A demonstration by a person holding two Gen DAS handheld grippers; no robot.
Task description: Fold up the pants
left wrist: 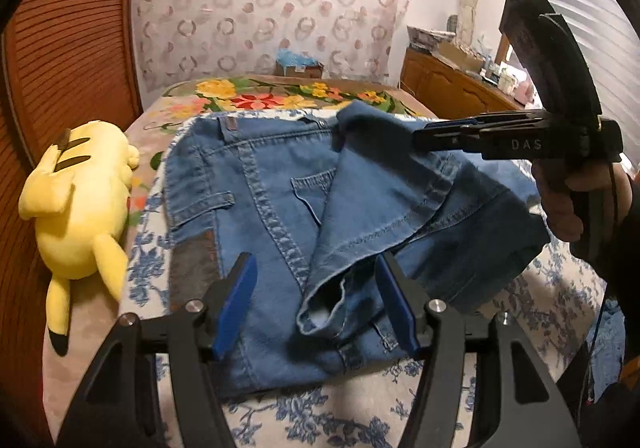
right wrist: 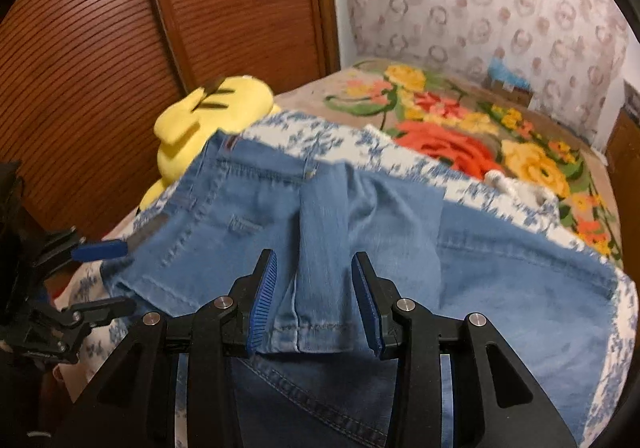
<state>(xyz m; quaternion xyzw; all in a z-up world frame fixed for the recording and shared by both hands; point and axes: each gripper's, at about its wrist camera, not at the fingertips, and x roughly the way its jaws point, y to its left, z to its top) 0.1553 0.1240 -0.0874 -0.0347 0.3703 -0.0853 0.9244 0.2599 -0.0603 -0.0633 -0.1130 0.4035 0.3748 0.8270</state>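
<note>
Blue denim pants (left wrist: 272,208) lie on a blue-and-white floral cloth (left wrist: 320,416) on the bed, waistband at the far end. A leg is folded back over the seat, its hem (left wrist: 332,312) near my left gripper (left wrist: 316,280), which is open and hovers just above it. My right gripper (left wrist: 420,136) comes in from the right, with denim by its tips. In the right wrist view the right gripper (right wrist: 314,280) is open, with the leg hem (right wrist: 316,328) draped between its fingers. The left gripper (right wrist: 116,276) shows at the left there, open.
A yellow plush toy (left wrist: 80,208) lies left of the pants, also in the right wrist view (right wrist: 208,112). A brown louvred door (left wrist: 68,48) stands behind it. A flowered blanket (right wrist: 460,128) covers the far bed. A wooden dresser (left wrist: 448,84) stands at the right.
</note>
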